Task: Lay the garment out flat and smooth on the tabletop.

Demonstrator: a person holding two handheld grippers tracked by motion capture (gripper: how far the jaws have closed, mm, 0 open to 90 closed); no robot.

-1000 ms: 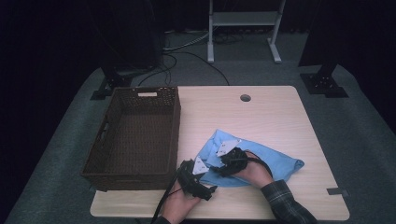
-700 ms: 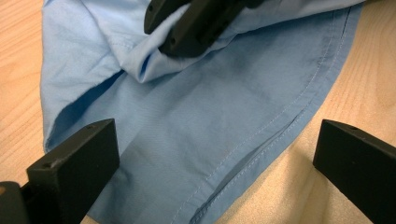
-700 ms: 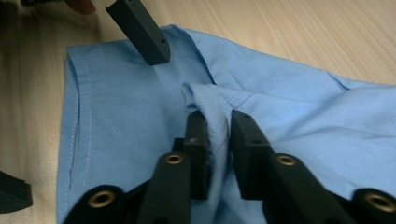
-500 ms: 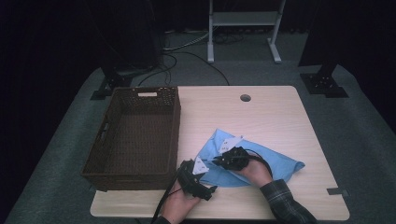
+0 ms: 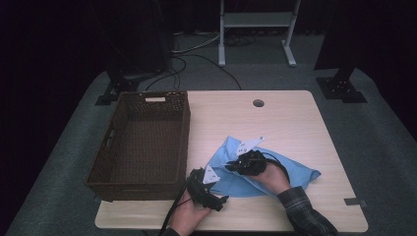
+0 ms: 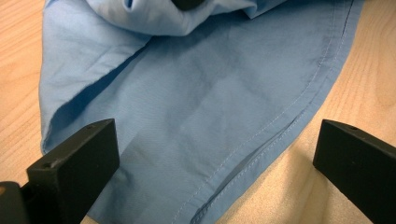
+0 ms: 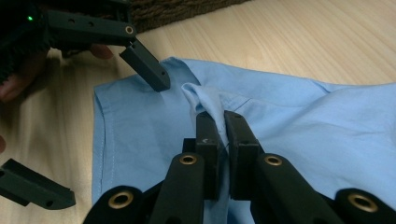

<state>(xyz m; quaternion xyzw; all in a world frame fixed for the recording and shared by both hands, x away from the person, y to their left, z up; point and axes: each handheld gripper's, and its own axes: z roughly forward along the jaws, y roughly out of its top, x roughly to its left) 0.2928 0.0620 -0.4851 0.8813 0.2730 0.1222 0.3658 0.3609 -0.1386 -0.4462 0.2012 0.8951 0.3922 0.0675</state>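
A light blue shirt-like cloth (image 5: 297, 174) lies crumpled on the front middle of the wooden table (image 5: 295, 118). My right gripper (image 7: 221, 126) is shut on a raised fold of the cloth (image 7: 303, 116), pinched between its pads. In the high view the right gripper (image 5: 232, 166) rests on the cloth's left part. My left gripper (image 6: 215, 149) stands open just above the table, its jaws straddling the stitched hem of the cloth (image 6: 210, 93) without pressing on it. In the high view the left gripper (image 5: 216, 187) sits at the cloth's near left corner.
A dark brown wicker basket (image 5: 186, 132), nothing in it, stands on the table's left side, close to my left hand. A round cable hole (image 5: 258, 103) is at the table's back middle. Bare wood lies to the right and behind the cloth.
The right hand has shifted a little on the cloth. The left hand has kept still.
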